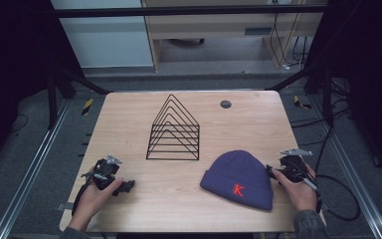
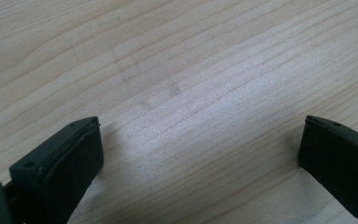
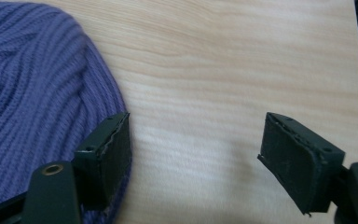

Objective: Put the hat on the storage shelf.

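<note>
Landmark: the beanie (image 1: 238,180). It lay flat on the surface (image 1: 129,124), near the front edge on the right half. Purple rib-knit, soft and rounded at the crown, folded cuff toward the person, red "K" (image 1: 238,189) stitched on the cuff.

Right claw (image 1: 272,173) sat at the beanie's right edge, held in the person's right hand (image 1: 301,189). In the right gripper view the jaws were spread wide with bare wood grain between them; nothing pinched. One black pad (image 3: 114,154), blocky with a worn, slightly ragged edge, sat against or just over the knit rim (image 3: 37,107). Couldn't tell if it touched. The other pad stood over bare wood, clear of the fabric.

Left claw (image 1: 124,186) was well to the left of the beanie, resting low on the surface in the left hand (image 1: 92,199). In the left gripper view the jaws were spread far apart, matte black rubbery pads (image 2: 70,154), only pale laminate wood grain between them. Held nothing.

Behind and left of the beanie, mid-surface: a black wire rack (image 1: 174,130), thin rods bent into nested triangles on a rectangular base, standing upright. Behind the beanie near the far edge: a small round dark grommet (image 1: 225,104) set into the surface. Surface itself was light wood-pattern, smooth, with rounded corners.
</note>
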